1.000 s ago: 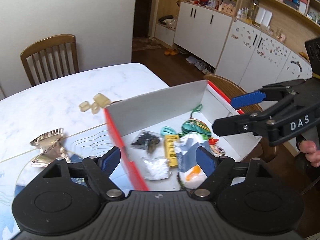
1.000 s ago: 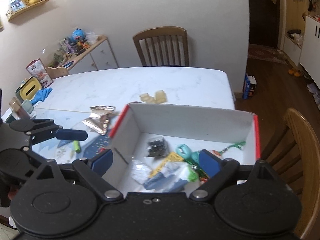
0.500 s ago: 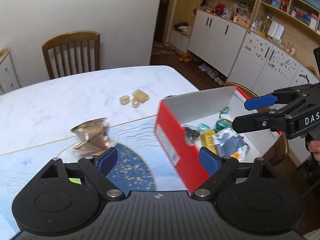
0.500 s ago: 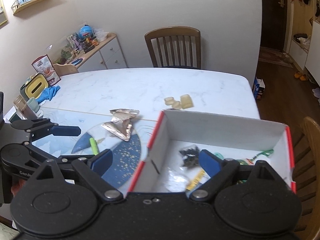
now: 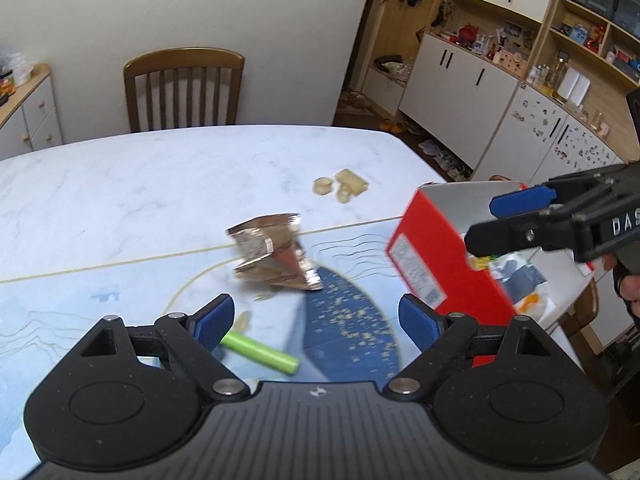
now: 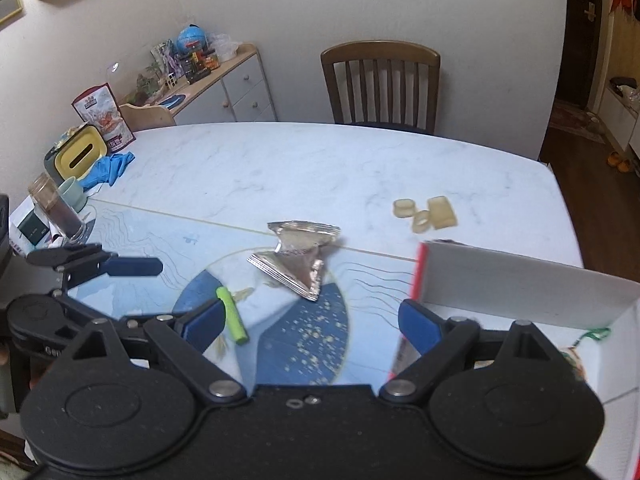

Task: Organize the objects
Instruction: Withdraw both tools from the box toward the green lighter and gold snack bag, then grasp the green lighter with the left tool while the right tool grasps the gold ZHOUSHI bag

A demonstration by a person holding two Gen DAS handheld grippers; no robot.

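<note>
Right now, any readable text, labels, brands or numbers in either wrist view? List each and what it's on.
"DAS", cut off at the frame edge: white letters on the right tongs.
"Gen", partly hidden: white letters on the left tongs.
White label on the red box: print blurred, unreadable.
Red and white pouch by the wall: print too small to read.
Crumpled foil packet: no legible text.

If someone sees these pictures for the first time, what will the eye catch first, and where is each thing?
The red box at the table's right edge stands out first, with small items inside. Next comes the crumpled silver foil packet in the middle of the blue mat, with a green marker lying nearer the camera. Both the left gripper and the right gripper hang open above the mat, holding nothing.
</note>
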